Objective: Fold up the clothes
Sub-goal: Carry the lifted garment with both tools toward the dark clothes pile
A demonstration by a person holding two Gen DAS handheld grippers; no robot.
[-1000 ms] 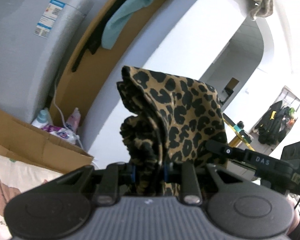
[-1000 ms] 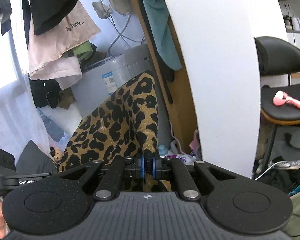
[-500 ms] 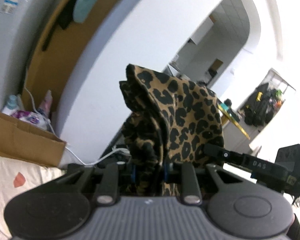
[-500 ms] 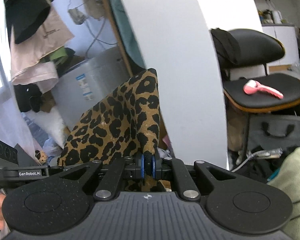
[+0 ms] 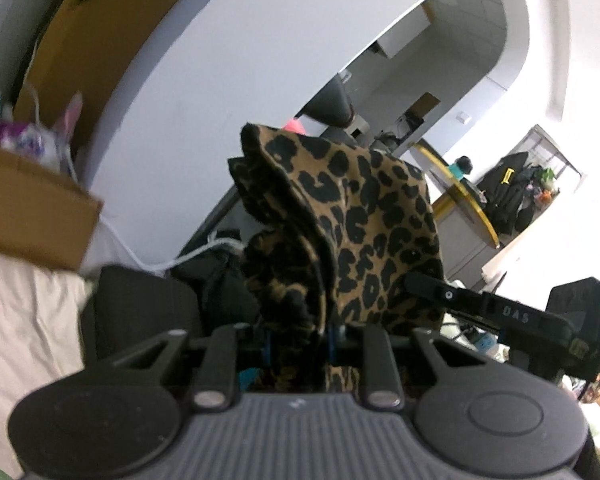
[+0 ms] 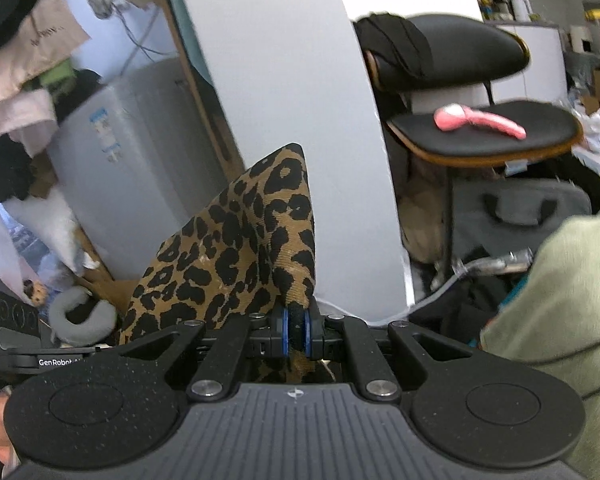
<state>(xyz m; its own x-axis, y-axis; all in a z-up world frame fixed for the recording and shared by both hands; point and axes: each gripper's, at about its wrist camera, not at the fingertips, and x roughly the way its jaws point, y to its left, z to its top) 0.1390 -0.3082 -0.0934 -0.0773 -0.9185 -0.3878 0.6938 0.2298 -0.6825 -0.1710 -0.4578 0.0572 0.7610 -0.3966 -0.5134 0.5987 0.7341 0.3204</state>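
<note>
With both sets of jaws clamped on cloth, the left gripper pinches a bunched fold and the right gripper a thin edge of the leopard-print garment — stretched between them, peaks toward 12 o'clock.

Left wrist view: mounted just behind the left gripper, looking forward and tilted upward past a white curved wall toward a bright room at right of frame; leopard-print cloth very near, filling centre. Right wrist view: mounted just behind the right gripper, facing forward, black chair at upper right. Shared by both: same cloth, same wall, each other's gripper body at frame edge.
</note>
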